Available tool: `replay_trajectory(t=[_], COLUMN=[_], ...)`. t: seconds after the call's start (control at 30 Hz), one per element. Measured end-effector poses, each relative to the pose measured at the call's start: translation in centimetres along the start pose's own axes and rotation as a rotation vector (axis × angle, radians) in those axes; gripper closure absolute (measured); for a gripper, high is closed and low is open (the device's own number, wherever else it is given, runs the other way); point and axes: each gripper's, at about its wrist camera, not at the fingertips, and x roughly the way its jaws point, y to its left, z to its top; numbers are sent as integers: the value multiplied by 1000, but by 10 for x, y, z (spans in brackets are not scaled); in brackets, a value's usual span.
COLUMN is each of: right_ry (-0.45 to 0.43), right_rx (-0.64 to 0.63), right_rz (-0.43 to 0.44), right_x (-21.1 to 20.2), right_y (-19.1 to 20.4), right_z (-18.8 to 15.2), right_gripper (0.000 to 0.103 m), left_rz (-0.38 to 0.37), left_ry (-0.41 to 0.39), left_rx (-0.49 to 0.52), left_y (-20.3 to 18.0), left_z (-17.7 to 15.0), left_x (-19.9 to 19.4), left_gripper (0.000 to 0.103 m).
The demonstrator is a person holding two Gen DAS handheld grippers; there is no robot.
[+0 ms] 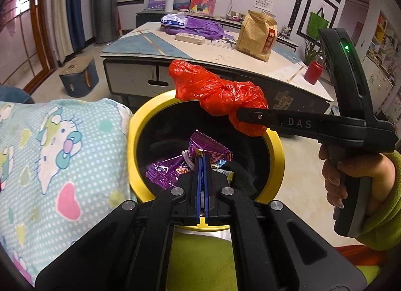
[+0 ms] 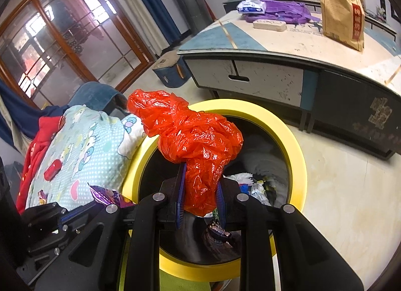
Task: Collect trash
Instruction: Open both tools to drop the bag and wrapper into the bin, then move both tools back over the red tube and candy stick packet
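Right wrist view: a knotted red plastic bag point(image 2: 198, 145) is pinched between the blue pads of the right gripper point(image 2: 200, 195), jaws narrow around its lower end, and hangs above the mouth of the yellow-rimmed bin point(image 2: 298, 165). Inside the bin lie mixed wrappers point(image 2: 258, 188), a dark snack packet point(image 2: 218, 234) nearest the camera. Left of the bin sits a cartoon-print pillow point(image 2: 82, 150), with a red garment point(image 2: 37, 145) beyond it (seen in this view only). A purple foil wrapper point(image 2: 107, 194) shows at the tip of the left gripper point(image 2: 75, 215), entering from the left edge.

Left wrist view: the left gripper point(image 1: 202, 163) is fully closed, its tips at the purple foil wrapper point(image 1: 200, 149) over the bin's point(image 1: 275, 145) dark interior; whether the foil is actually clamped cannot be told. The red plastic bag point(image 1: 218, 90) is seen side-on over the bin's far rim, held by the right gripper point(image 1: 240, 114), whose handle sits in a hand point(image 1: 348, 178) with a green sleeve point(image 1: 383, 205). Beyond the bin stands a low table point(image 1: 213, 53) bearing a brown paper bag point(image 1: 258, 34).
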Motion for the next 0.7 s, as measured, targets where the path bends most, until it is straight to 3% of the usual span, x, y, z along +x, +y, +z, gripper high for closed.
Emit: replay_trajectory(t=[0.13,0.17,0.2,0.23,0.27,0.33,0.4,0.57,0.7], right_ry=[-1,-3,-8,-13,-15,-25,-41,-81,-102], right_rx=[24,32,41,47,49,56,50,-13,-91], right_rz=[-8,-12,-15,-20,-21,-22,-18,29,81], right_x=[1,1,0,0,-1,-2,-5,-13,-16], right_y=[-6,-8,-9,-11,-12,-12,-8,12,41], right_z=[0,0,0,1,1,2,3,7,10], right_gripper=[70,66,59,58,58,58,55,51,45], left_rz=[-16,-16,-12,-6,8,26,52,119,173], left_ry=[6,3,1,-1,-6,-13,-29,-82,-125], left_rx=[-6,-6,-8,-10,-19,-38,-60,-107,-139], left_y=[-1,0,0,0,3,6,14,34,50], left_z=[0,0,-1,-2,-3,-4,-5,-8,-10], left_x=[5,5,5,5,3,1,-5,-30,-52], left_gripper=[103,99,86,78,59,51,33,16,11])
